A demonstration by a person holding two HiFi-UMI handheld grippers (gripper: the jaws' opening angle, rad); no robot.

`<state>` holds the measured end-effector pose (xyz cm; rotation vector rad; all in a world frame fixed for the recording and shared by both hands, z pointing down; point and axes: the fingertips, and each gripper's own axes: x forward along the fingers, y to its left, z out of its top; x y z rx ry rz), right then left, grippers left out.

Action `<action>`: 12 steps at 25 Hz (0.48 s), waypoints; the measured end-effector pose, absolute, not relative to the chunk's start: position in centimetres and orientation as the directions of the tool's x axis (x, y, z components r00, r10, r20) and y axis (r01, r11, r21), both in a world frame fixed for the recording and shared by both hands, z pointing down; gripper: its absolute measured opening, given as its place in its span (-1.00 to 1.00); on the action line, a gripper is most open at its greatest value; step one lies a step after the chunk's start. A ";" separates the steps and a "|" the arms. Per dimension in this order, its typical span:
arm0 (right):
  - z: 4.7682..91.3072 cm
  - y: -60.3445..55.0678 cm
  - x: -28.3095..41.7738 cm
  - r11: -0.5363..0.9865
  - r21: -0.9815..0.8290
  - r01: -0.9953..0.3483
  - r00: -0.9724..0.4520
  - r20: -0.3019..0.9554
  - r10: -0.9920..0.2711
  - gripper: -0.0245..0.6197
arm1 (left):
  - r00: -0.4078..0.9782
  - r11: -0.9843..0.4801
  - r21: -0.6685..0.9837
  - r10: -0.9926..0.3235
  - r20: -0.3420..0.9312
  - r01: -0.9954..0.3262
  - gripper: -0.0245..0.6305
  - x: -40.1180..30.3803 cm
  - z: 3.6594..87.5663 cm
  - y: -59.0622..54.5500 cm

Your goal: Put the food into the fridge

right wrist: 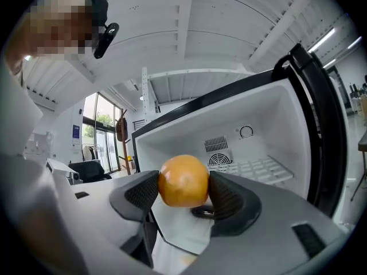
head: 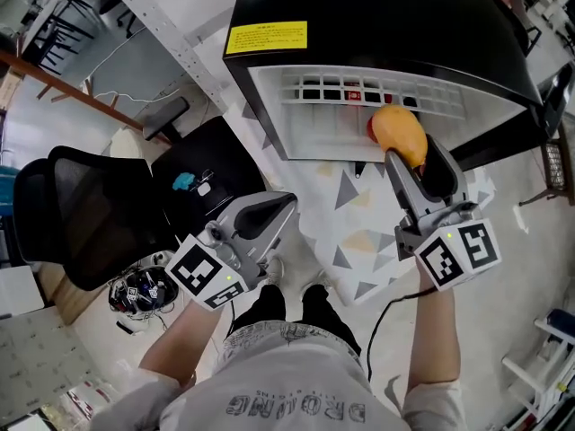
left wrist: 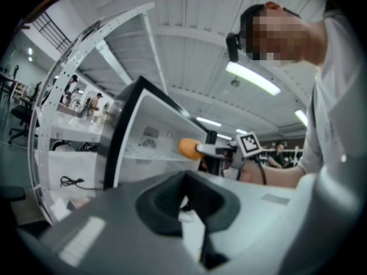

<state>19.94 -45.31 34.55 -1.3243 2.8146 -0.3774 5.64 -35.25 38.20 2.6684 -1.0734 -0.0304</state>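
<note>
A small black fridge (head: 377, 25) stands open on the floor, its white inside (head: 314, 119) and wire shelf (head: 359, 91) showing. My right gripper (head: 415, 155) is shut on a round orange-yellow fruit (head: 400, 131) held at the fridge mouth. In the right gripper view the fruit (right wrist: 183, 180) sits between the two black pads (right wrist: 226, 196), with the fridge cavity (right wrist: 252, 148) behind it. My left gripper (head: 269, 212) hangs lower left, away from the fridge, jaws together and holding nothing. The left gripper view looks over its own jaws (left wrist: 183, 202) at the fruit (left wrist: 188, 148) and the fridge (left wrist: 143, 136).
A small red thing (head: 369, 129) lies inside the fridge. The fridge door (right wrist: 322, 125) stands open at the right. A black office chair (head: 81, 209) and a dark box with a blue object (head: 184, 182) sit at left. A white rack post (head: 171, 39) slants behind. A patterned mat (head: 359, 236) lies underfoot.
</note>
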 end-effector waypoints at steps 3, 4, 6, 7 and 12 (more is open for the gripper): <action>34.3 -47.0 19.8 0.621 -0.198 -0.759 -0.645 0.090 -0.759 -0.06 | 0.714 -0.679 0.253 -0.695 0.083 -0.689 -0.91 5.5 38.4 -35.5; 34.2 -47.5 19.8 0.623 -0.190 -0.759 -0.645 0.087 -0.759 -0.06 | 0.711 -0.675 0.254 -0.698 0.085 -0.693 -0.91 5.4 38.5 -35.6; 34.1 -48.4 19.7 0.627 -0.178 -0.759 -0.646 0.083 -0.759 -0.06 | 0.705 -0.667 0.259 -0.704 0.088 -0.698 -0.91 5.3 38.9 -35.7; 34.1 -48.9 19.6 0.628 -0.173 -0.759 -0.646 0.082 -0.759 -0.06 | 0.702 -0.664 0.262 -0.706 0.090 -0.701 -0.91 5.3 39.1 -35.8; 34.0 -51.2 19.5 0.626 -0.146 -0.766 -0.640 0.081 -0.764 -0.06 | 0.698 -0.657 0.271 -0.710 0.091 -0.704 -0.91 5.3 39.6 -36.4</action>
